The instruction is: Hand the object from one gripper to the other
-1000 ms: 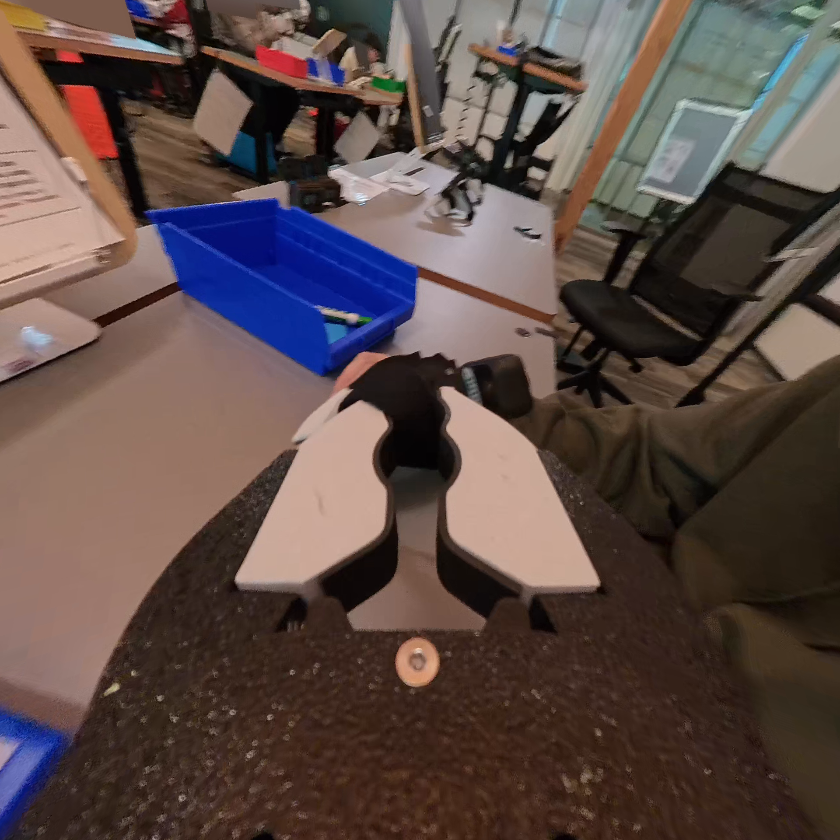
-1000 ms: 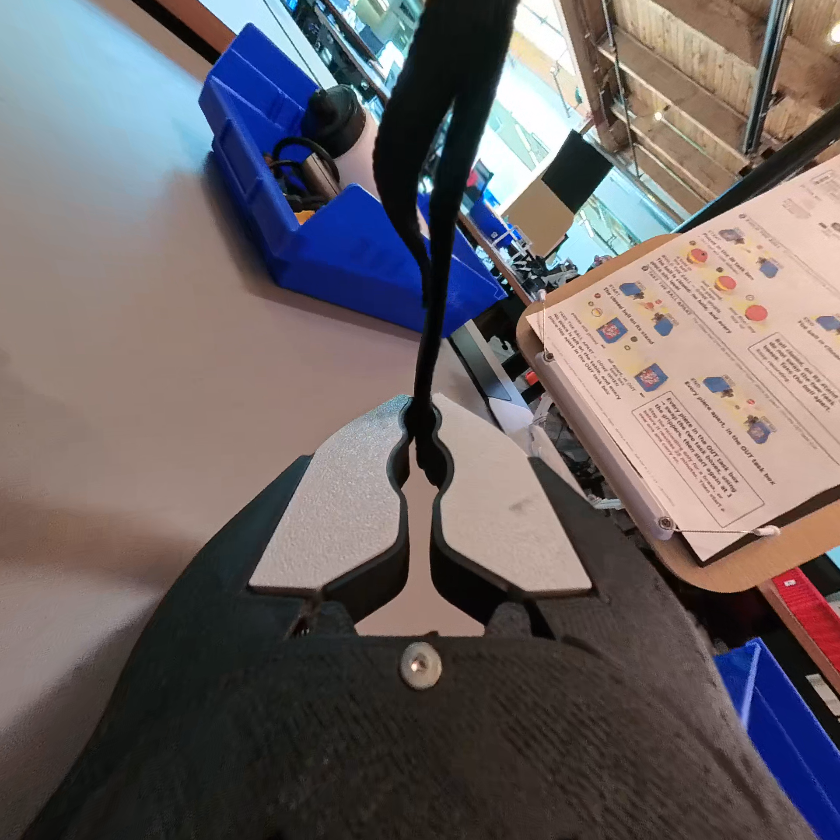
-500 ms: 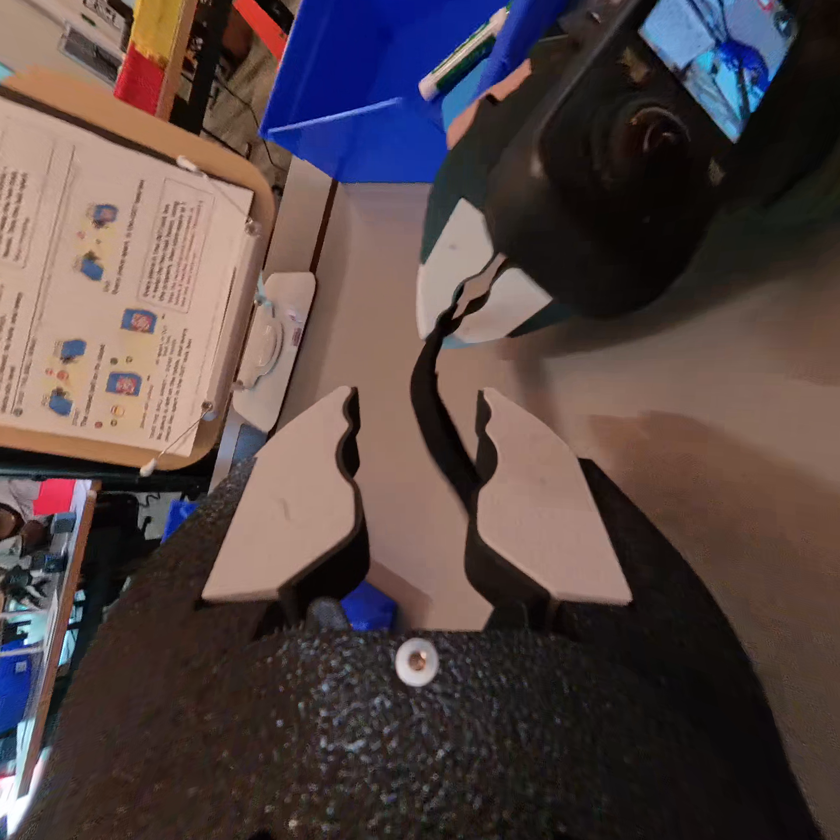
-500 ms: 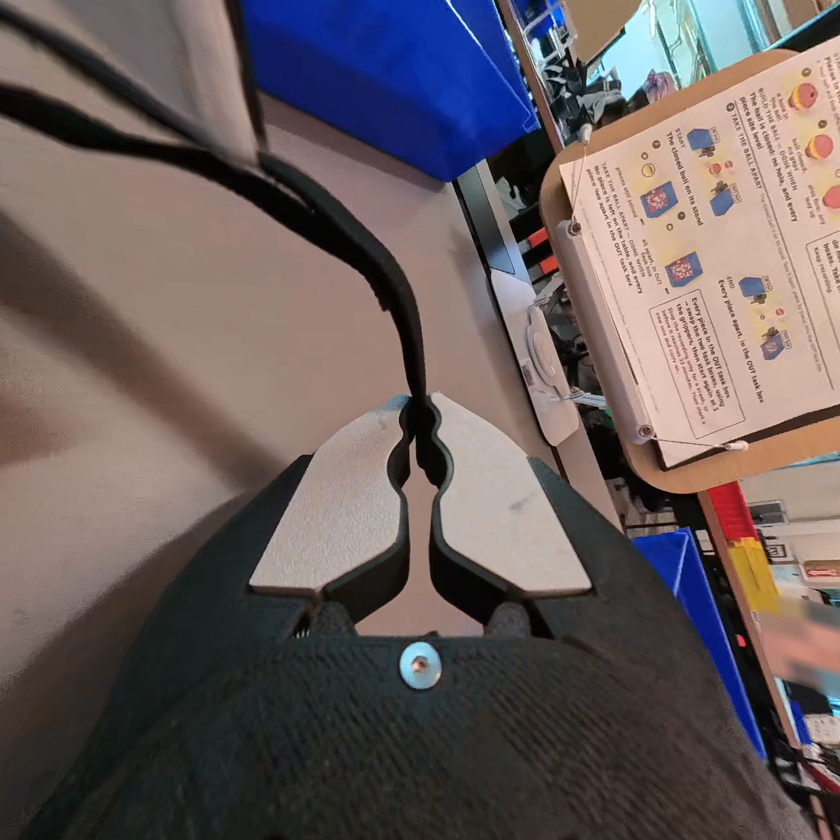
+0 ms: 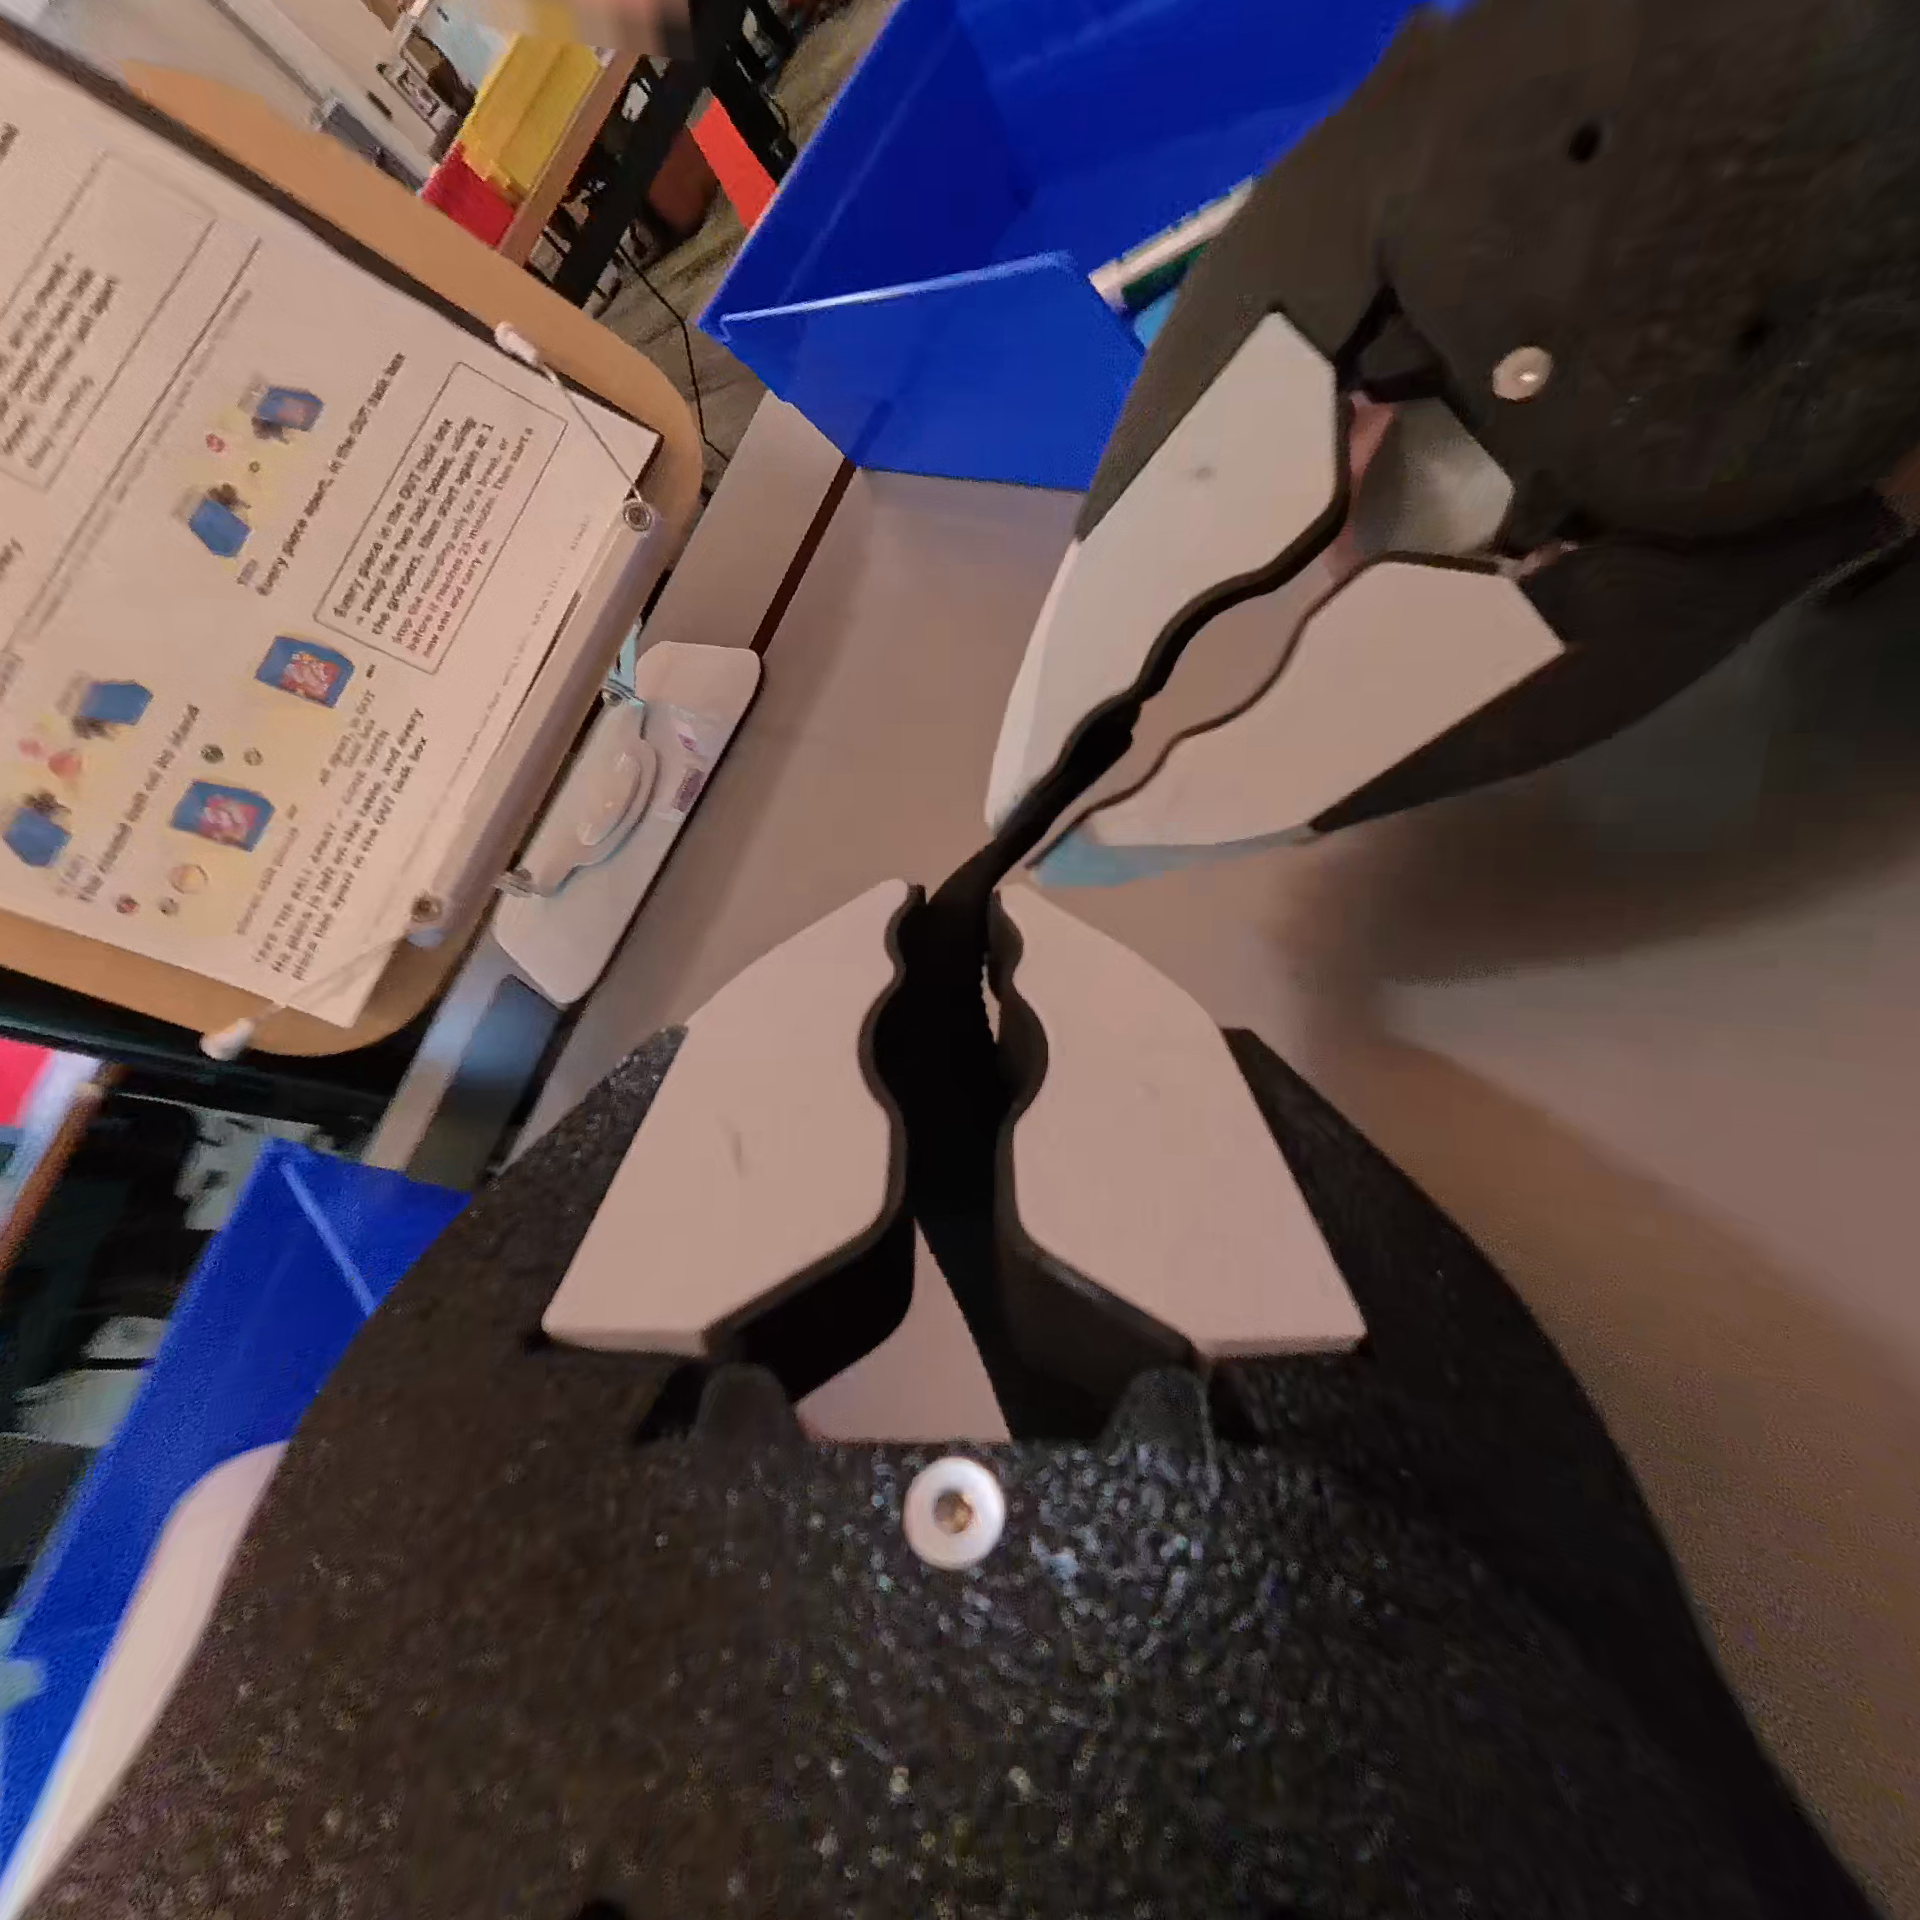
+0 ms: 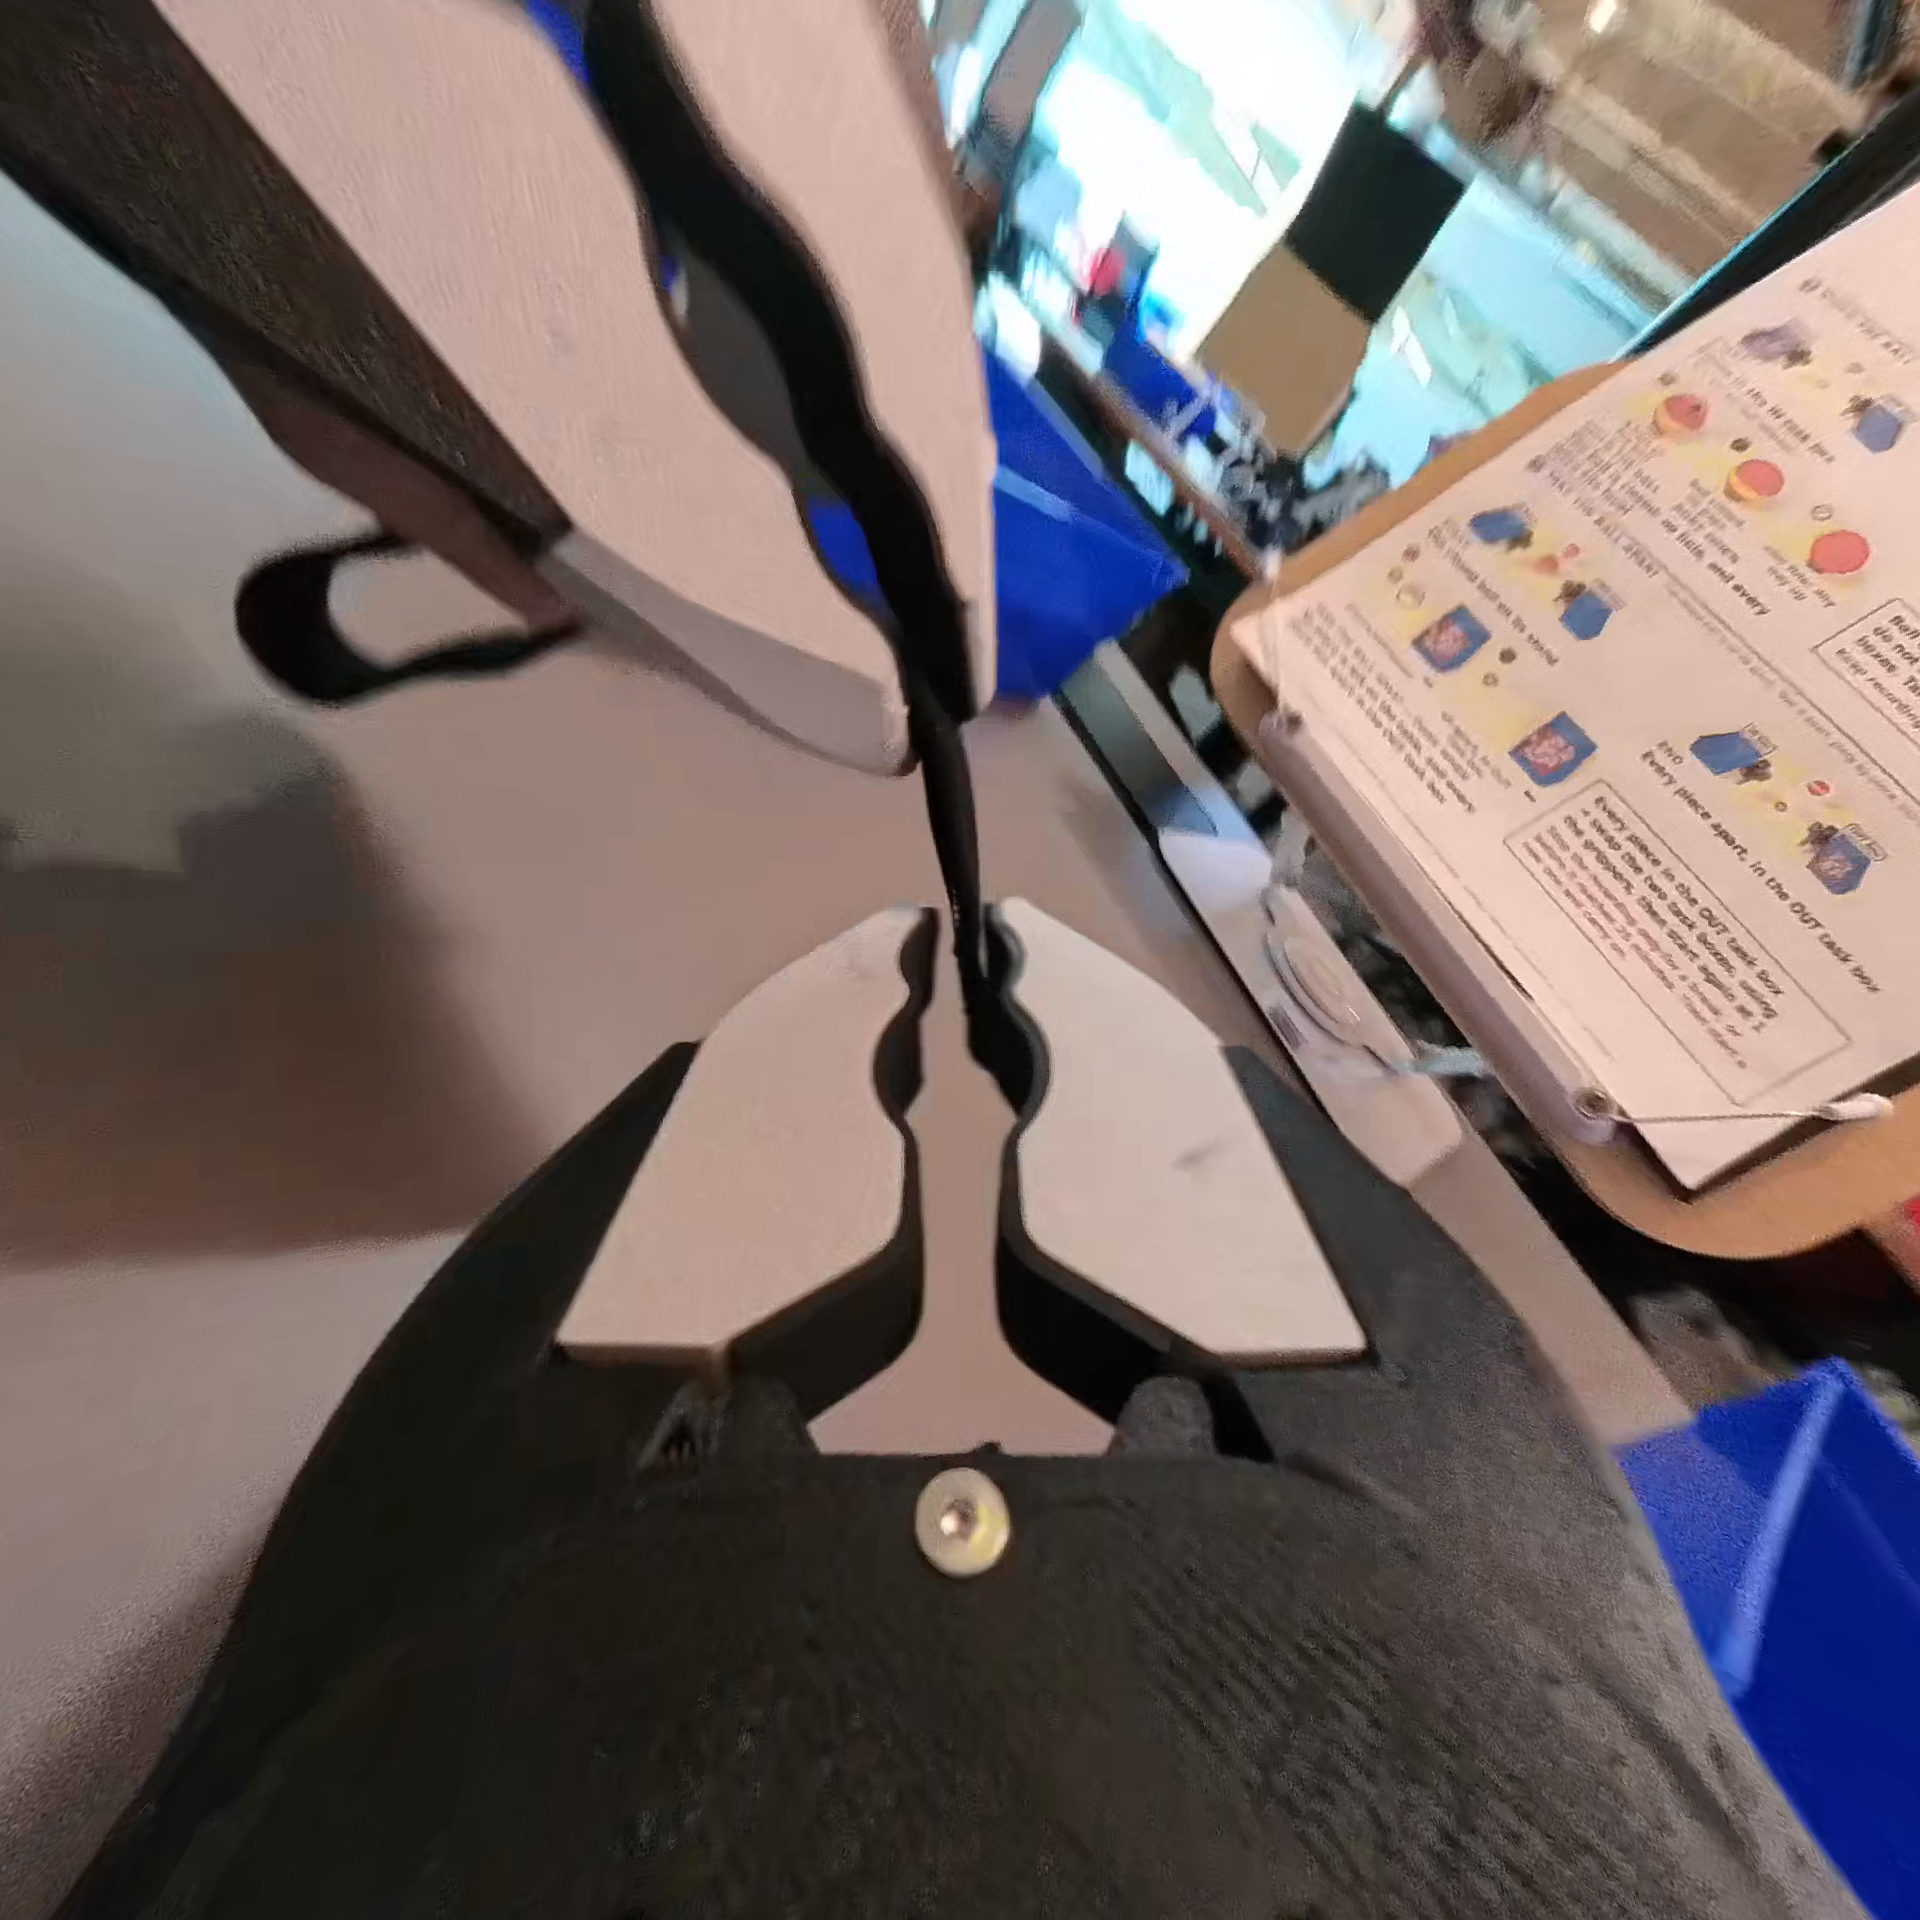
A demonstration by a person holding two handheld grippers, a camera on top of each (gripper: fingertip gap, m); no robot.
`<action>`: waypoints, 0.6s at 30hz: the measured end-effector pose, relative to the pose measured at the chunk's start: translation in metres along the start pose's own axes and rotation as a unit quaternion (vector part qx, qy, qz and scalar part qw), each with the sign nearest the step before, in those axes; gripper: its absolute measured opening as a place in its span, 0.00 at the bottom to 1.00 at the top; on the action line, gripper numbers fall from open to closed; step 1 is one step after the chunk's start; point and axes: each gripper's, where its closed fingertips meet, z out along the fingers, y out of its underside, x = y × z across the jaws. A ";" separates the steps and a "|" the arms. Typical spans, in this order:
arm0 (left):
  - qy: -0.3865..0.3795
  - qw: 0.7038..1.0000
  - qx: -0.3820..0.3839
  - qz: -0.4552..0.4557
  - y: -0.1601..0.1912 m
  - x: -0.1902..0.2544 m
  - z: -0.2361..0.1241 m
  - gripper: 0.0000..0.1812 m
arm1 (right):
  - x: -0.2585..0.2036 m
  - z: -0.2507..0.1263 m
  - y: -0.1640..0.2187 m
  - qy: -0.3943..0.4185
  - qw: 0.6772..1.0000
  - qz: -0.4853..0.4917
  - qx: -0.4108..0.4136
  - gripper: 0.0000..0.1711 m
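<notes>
A black strap (image 5: 940, 1049) is stretched taut between my two grippers, just above the grey table (image 5: 1610, 1091). My left gripper (image 5: 956, 906) is shut on one end of it. My right gripper (image 5: 1016, 831) faces it tip to tip from the upper right, with the strap running between its fingers. In the right wrist view my right gripper (image 6: 961, 920) pinches the strap (image 6: 951, 831) at its tips. The left gripper (image 6: 925, 727) comes in from the top left and clamps the same strap. A loose loop of the strap (image 6: 301, 644) hangs beyond it.
A blue bin (image 5: 935, 353) stands on the table behind the grippers. A board with an instruction sheet (image 5: 260, 623) stands on a white base (image 5: 644, 790) at the left, and shows at the right in the right wrist view (image 6: 1610, 727). Another blue bin (image 6: 1787, 1558) sits near.
My left gripper was open around the strap half a second ago and has now shut on it. The two grippers have come closer, tip to tip. The right gripper still holds the strap.
</notes>
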 end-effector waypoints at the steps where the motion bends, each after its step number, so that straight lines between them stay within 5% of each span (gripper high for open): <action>1: 0.008 0.999 0.011 -0.030 -0.001 -0.002 -0.001 0.06 | 0.004 -0.003 -0.010 0.006 0.999 0.030 0.039 0.12; 5: 0.033 0.971 0.094 -0.216 -0.006 -0.021 -0.006 0.03 | 0.030 -0.017 -0.037 0.048 0.972 0.158 0.165 0.49; 6: 0.036 0.955 0.122 -0.267 -0.007 -0.028 -0.009 0.02 | 0.034 -0.021 -0.041 0.045 0.963 0.188 0.189 0.50; 9: 0.068 0.889 0.222 -0.396 -0.015 -0.048 -0.023 0.02 | 0.045 -0.026 -0.042 0.032 0.930 0.287 0.227 0.49; 13: 0.174 0.795 0.360 -0.456 -0.047 -0.046 -0.044 0.02 | 0.011 -0.019 -0.060 -0.150 0.846 0.435 0.268 0.36; 16: 0.206 0.776 0.385 -0.454 -0.056 -0.034 -0.043 0.02 | 0.005 -0.026 -0.075 -0.203 0.797 0.474 0.315 0.19; 18: 0.216 0.783 0.387 -0.436 -0.059 -0.026 -0.042 0.02 | 0.000 -0.024 -0.072 -0.198 0.818 0.451 0.299 0.16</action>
